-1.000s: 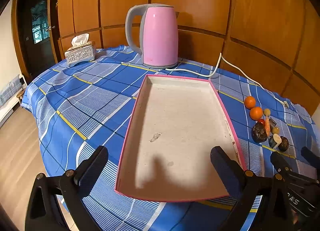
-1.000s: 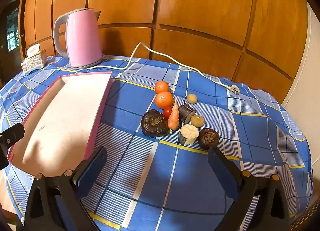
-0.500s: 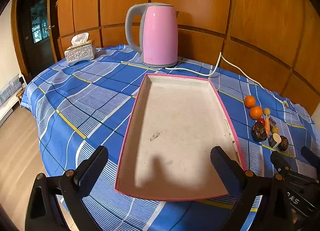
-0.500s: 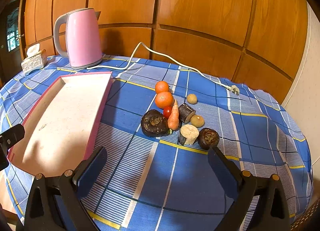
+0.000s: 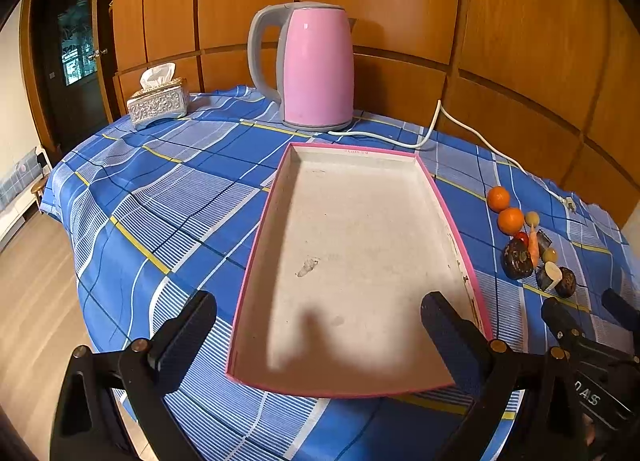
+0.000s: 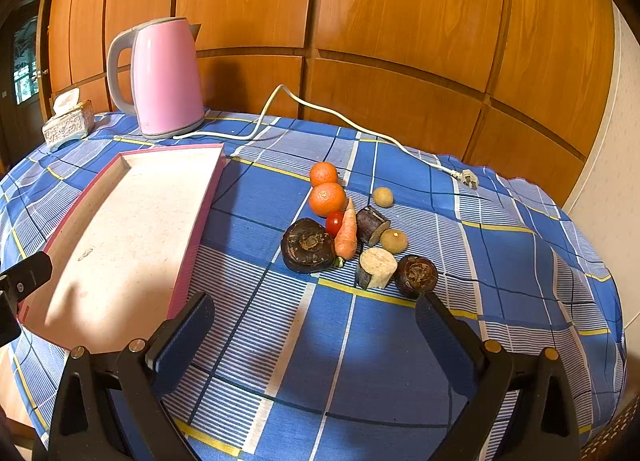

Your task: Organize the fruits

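A pink-rimmed tray [image 5: 256, 253] [image 6: 200, 221] with a bare white floor lies on the blue checked tablecloth. To its right is a pile of produce: two oranges [image 6: 327, 199] [image 5: 510, 219], a cherry tomato [image 6: 334, 223], a carrot [image 6: 346, 235], a large dark fruit [image 6: 307, 246], a smaller dark fruit [image 6: 416, 275], cut cane pieces [image 6: 375, 267] and two small tan fruits [image 6: 393, 241]. My left gripper [image 5: 318, 335] is open and empty over the tray's near end. My right gripper [image 6: 314, 335] is open and empty, in front of the pile.
A pink kettle [image 5: 314, 69] [image 6: 162, 79] stands behind the tray, its white cord [image 6: 360, 127] running right to a plug. A silver tissue box [image 5: 158, 103] sits far left. Wood panels back the table. The floor drops off at the left.
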